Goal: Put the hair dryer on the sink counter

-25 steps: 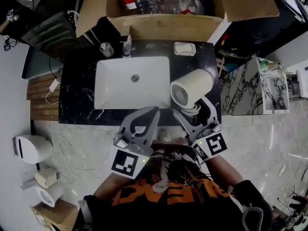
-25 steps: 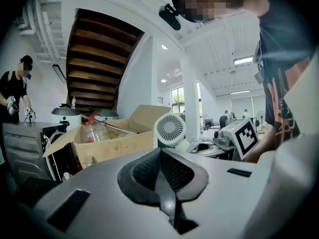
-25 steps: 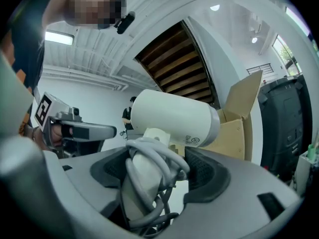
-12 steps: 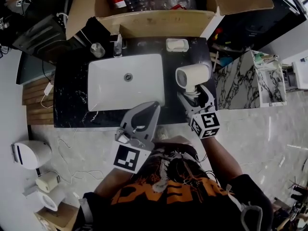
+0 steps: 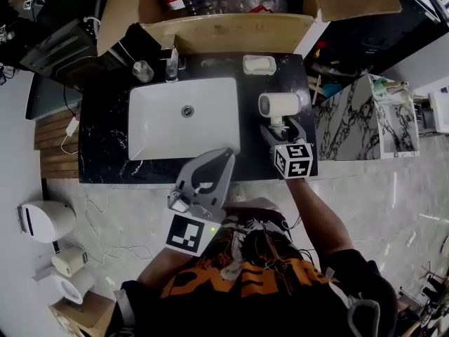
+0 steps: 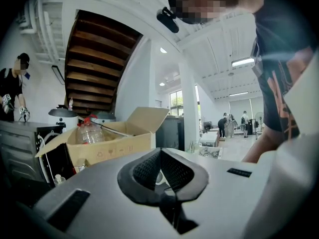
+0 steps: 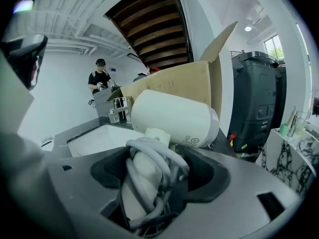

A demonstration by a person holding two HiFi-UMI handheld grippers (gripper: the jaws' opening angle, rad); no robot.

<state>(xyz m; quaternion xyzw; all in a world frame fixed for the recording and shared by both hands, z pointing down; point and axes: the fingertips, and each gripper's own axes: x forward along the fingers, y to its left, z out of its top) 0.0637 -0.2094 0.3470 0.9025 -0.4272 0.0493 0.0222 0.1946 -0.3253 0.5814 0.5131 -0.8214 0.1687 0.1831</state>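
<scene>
Just one hair dryer (image 5: 279, 106) here. My right gripper's (image 5: 280, 129) jaws are clamped on its cord-wrapped handle, over the counter (image 5: 105, 142) right of the single sink (image 5: 151, 128) (touching down? can't tell). My left gripper's (image 5: 219, 159) jaws are pinched together, empty.

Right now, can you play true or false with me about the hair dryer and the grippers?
The right gripper grips the hair dryer by its cord-wrapped handle. True.
The left gripper holds something too. False: its jaws are shut on nothing.
The hair dryer is inside the white sink. False: it is over the dark counter, right of the sink.
A cardboard box stands behind the sink. True.
</scene>
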